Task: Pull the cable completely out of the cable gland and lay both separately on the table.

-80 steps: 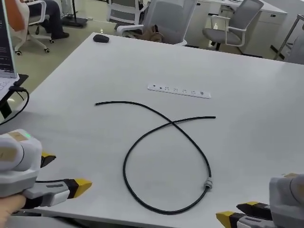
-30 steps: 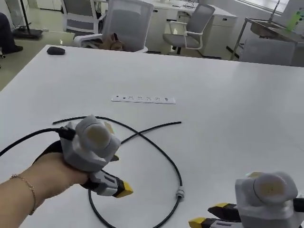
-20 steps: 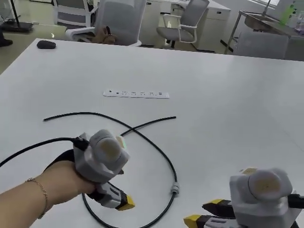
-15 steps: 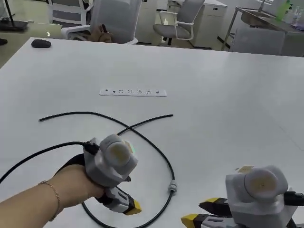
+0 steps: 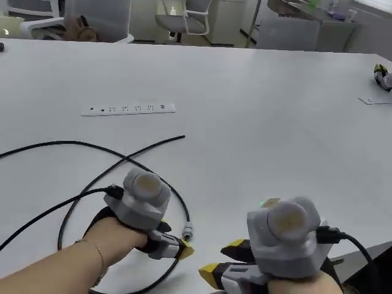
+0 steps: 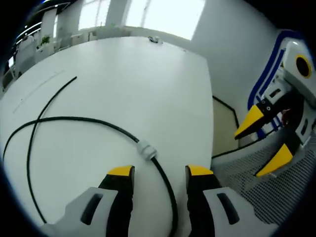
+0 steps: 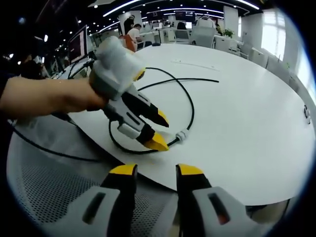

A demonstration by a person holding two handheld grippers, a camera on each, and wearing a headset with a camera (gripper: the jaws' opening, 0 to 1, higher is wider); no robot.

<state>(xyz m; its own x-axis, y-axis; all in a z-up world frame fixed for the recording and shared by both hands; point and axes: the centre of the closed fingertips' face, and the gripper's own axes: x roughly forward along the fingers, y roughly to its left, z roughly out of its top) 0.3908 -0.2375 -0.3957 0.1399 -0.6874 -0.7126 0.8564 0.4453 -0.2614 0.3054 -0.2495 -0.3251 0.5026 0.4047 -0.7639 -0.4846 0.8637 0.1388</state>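
A black cable point(image 5: 92, 147) lies looped on the white table point(image 5: 263, 122), threaded through a small grey cable gland point(image 5: 187, 231) near the front edge. My left gripper point(image 5: 182, 248) is open and low over the table just short of the gland. In the left gripper view the cable point(image 6: 74, 120) runs between the open jaws of my left gripper point(image 6: 160, 173), and the gland point(image 6: 146, 149) sits just ahead of the tips. My right gripper point(image 5: 222, 257) is open with nothing in it, held at the table's front edge to the right of the gland point(image 7: 182, 134).
A white power strip point(image 5: 128, 109) lies flat beyond the cable loop. A small object point(image 5: 383, 76) rests at the far right of the table. Office chairs point(image 5: 184, 15) stand behind the far edge. The front table edge point(image 7: 212, 192) runs under my right gripper point(image 7: 156, 170).
The head camera has swung right and down. My left gripper has moved forward along the loop until its open jaws straddle the cable near the gland. The right gripper has stayed at the front edge.
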